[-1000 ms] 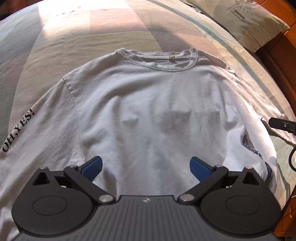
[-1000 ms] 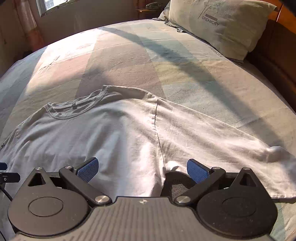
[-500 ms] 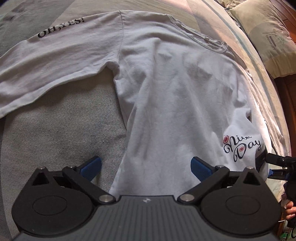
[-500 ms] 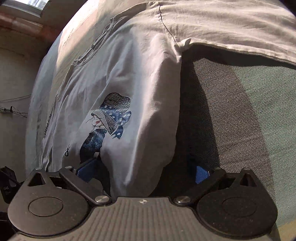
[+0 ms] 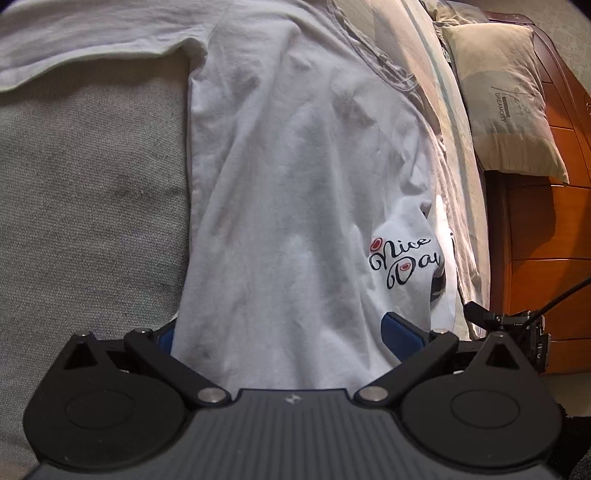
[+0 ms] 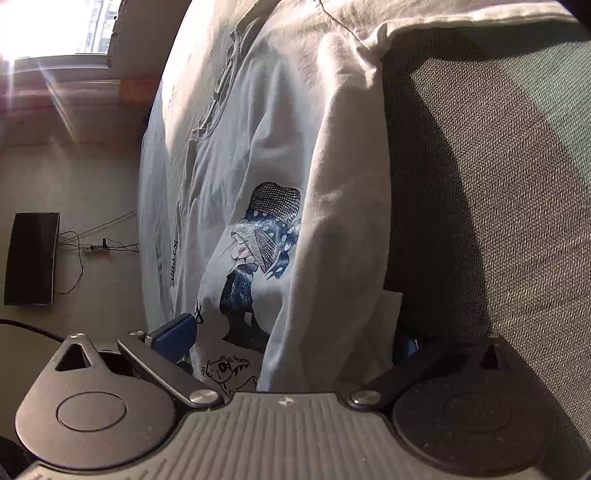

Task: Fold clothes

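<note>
A white long-sleeved shirt (image 5: 288, 192) lies spread on the bed, back side up, collar at the far end. Its lower right corner is turned over and shows a "Nice Day" print (image 5: 404, 264) and a blue cartoon figure (image 6: 258, 251). My left gripper (image 5: 280, 332) is open, low at the shirt's bottom hem, with cloth lying between its wide blue fingers. My right gripper (image 6: 290, 338) is open too, straddling the hem's right side; its right finger is mostly hidden in shadow under the cloth. In the left wrist view, part of the right gripper (image 5: 506, 321) shows beside the hem.
Grey bed cover (image 5: 85, 221) lies bare left of the shirt and also on its right (image 6: 498, 184). A pillow (image 5: 509, 96) leans on the wooden headboard (image 5: 546, 240). Past the bed's far side are a bright window (image 6: 48, 29), a black panel (image 6: 31, 258) and a power strip (image 6: 96, 249).
Both grippers have come down from above the shirt to its bottom hem and tilted sideways. The cloth now fills the gap between each pair of fingers. The jaws stay wide.
</note>
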A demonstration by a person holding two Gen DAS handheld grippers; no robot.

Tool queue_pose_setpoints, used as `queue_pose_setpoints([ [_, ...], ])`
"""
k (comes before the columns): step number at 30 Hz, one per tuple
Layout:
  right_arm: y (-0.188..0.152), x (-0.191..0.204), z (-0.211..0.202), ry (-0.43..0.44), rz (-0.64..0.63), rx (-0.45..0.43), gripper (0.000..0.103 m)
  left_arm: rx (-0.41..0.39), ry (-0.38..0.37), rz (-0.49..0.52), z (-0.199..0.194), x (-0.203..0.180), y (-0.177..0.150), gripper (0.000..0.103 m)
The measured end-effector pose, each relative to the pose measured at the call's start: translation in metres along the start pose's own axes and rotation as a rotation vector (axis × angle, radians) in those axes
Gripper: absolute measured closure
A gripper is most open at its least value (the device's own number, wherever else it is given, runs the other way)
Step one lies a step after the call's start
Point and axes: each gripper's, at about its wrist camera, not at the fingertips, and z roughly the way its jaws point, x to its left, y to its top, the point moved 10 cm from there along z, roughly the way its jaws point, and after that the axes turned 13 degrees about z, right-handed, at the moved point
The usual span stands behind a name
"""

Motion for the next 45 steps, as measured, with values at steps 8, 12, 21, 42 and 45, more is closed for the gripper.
queue_pose_setpoints([
  [8,-0.007,0.031,0.014,0.029,-0.044,0.046,0.000,-0.037,-0.013,-0.022,-0.007,-0.003,0.020,0.001],
  [12,-0.006,0.055,-0.002,0.029,-0.121,0.092,0.000,-0.037,-0.001,-0.010,-0.008,0.000,0.035,0.001],
  [21,-0.015,0.059,-0.015,-0.358,-0.591,0.045,0.000,0.075,0.079,0.133,0.009,-0.005,0.010,0.001],
  [42,-0.089,0.005,-0.035,-0.424,-0.708,0.501,0.000,0.092,0.056,0.158,0.005,-0.007,0.006,0.001],
  [45,-0.052,0.013,-0.032,-0.412,-0.672,0.299,0.000,0.095,0.061,0.167,0.005,-0.008,0.006,0.001],
])
